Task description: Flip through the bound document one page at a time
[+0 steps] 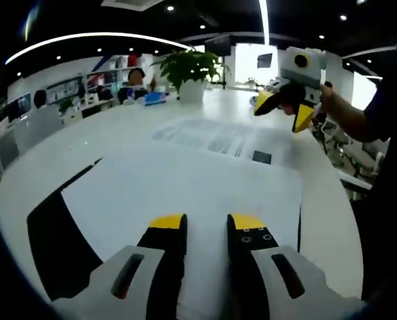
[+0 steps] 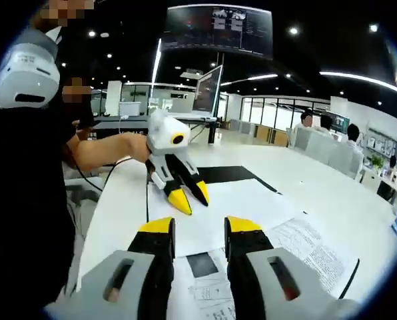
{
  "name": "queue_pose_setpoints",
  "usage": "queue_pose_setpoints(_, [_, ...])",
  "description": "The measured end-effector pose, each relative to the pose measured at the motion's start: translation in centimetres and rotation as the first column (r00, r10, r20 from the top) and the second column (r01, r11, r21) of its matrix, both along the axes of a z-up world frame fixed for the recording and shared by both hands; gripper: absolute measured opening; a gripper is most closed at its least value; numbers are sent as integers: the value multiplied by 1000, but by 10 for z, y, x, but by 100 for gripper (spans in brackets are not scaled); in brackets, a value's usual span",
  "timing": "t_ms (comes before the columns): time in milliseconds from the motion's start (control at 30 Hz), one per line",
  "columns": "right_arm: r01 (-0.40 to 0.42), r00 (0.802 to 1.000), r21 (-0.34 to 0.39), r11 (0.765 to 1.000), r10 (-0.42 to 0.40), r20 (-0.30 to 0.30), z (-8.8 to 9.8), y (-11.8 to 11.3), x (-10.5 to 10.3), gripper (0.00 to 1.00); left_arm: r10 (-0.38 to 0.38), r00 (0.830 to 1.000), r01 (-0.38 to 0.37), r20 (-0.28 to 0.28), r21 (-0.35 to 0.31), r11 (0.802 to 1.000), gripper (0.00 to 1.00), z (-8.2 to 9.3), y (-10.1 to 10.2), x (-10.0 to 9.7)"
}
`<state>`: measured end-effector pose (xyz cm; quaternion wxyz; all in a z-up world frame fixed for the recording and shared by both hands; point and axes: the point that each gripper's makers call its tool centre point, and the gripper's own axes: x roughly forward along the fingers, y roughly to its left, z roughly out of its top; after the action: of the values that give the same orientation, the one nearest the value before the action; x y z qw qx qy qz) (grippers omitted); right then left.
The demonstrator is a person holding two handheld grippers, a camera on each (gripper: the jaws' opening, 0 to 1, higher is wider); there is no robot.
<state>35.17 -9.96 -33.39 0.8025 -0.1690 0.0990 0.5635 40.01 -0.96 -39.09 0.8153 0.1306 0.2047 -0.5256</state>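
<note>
Across white bench, lying open: bound document; hovering unclenched, gripping nothing: left tool, right tool; advising catching a single sheet edge, turning slowly.

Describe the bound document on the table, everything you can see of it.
The bound document lies open and flat on the white table: white paper pages, a dark cover edge showing at the side. The near page looks blank; the far page carries printed text blocks and a small black square. The left gripper has its yellow tips down on or just above a page. The right gripper hangs above the far page, apparently clear of it.
</note>
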Motion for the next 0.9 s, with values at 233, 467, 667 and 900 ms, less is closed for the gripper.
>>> queue_pose_setpoints(233, [-115,993,-52,992,113,-41,-23,18,-1,15,-2,1000,2,5,2,1000,27,0,1,-1])
queue_pose_setpoints(467, [-149,988,-75,986,147,-39,-39,27,6,5,-3,1000,3,10,-8,1000,27,1,0,-3])
queue_pose_setpoints(667, [-138,988,-26,990,136,-76,-43,24,20,6,-5,1000,6,14,-11,1000,27,1,0,-5])
queue_pose_setpoints(900, [-122,987,21,992,124,-103,-42,26,32,2,-16,1000,17,22,-4,1000,27,1,0,-6])
